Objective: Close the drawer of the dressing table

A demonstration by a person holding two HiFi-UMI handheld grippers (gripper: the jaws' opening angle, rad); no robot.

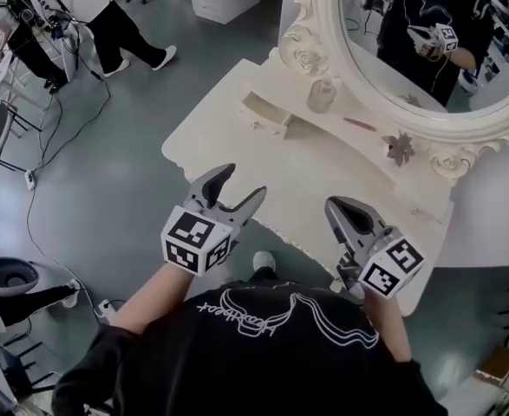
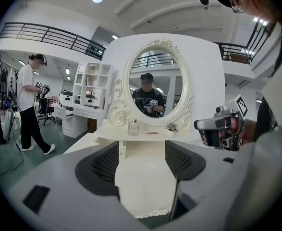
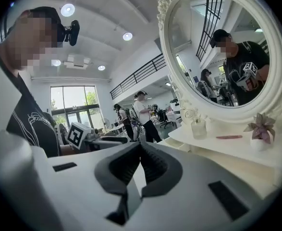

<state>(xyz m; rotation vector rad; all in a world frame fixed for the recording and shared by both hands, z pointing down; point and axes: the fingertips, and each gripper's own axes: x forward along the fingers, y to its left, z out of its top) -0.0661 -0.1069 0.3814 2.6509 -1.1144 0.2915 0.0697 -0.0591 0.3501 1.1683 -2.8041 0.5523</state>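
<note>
Over the near edge of the dressing table (image 1: 219,133), your left gripper (image 1: 245,183) hovers with its jaws spread wide, nothing between them but bare tabletop. The small drawer (image 1: 267,115) stands pulled out at the left end of the raised shelf under the mirror (image 1: 375,50), well ahead of that gripper and apart from it. Your right gripper (image 1: 334,206) hangs further right, even farther from the drawer, jaws pressed together and empty.
</note>
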